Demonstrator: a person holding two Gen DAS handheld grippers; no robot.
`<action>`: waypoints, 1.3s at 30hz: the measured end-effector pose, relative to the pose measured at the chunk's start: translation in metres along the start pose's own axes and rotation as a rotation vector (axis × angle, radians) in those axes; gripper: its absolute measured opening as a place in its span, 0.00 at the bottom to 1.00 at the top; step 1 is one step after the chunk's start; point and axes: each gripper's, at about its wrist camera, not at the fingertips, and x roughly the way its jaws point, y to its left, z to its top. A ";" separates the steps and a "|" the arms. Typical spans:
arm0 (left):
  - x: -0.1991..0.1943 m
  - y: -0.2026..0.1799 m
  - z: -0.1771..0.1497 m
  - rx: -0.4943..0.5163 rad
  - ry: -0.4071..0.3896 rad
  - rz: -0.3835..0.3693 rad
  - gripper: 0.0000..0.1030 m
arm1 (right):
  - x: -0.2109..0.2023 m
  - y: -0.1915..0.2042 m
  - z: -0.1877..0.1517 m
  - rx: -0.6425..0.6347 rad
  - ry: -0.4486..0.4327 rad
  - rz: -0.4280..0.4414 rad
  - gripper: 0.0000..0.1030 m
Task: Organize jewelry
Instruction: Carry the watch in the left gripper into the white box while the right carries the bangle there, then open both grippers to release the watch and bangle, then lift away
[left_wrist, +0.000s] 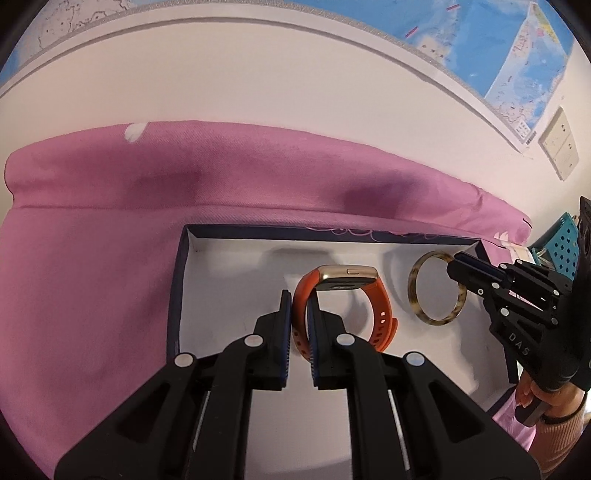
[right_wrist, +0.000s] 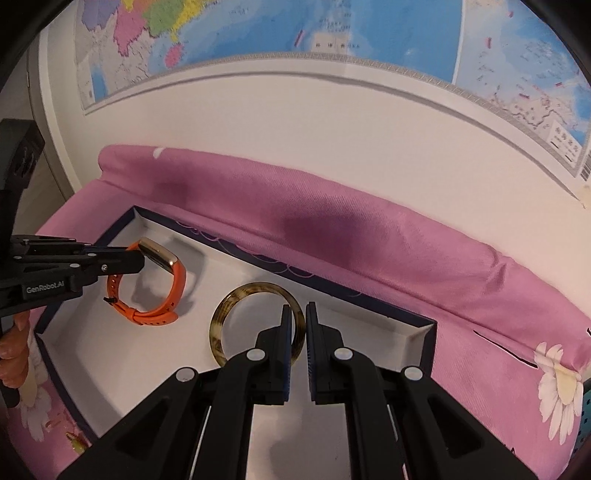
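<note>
Pink cloth (left_wrist: 92, 266) backs our white-floored box (left_wrist: 229, 295); our left gripper (left_wrist: 299, 314) is clamped on the strap of the orange watch (left_wrist: 369, 295) near the box's middle; our right gripper (right_wrist: 305, 332) is clamped on the rim of the tortoiseshell bangle (right_wrist: 221, 317), toward the box's right edge, just beside the watch.

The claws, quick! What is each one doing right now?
Left claw: shut on the orange watch, gripping its strap, in the white box.
Right claw: shut on the brown bangle, pinching its rim.
</note>
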 end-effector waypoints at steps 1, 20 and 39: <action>0.002 0.000 0.001 -0.003 0.003 0.005 0.08 | 0.003 0.000 0.001 -0.001 0.006 -0.003 0.06; 0.014 0.004 0.006 -0.028 0.029 0.039 0.29 | 0.009 0.001 0.008 0.053 0.004 -0.041 0.16; -0.110 -0.022 -0.101 0.246 -0.236 0.017 0.56 | -0.114 0.063 -0.125 -0.132 -0.113 0.168 0.48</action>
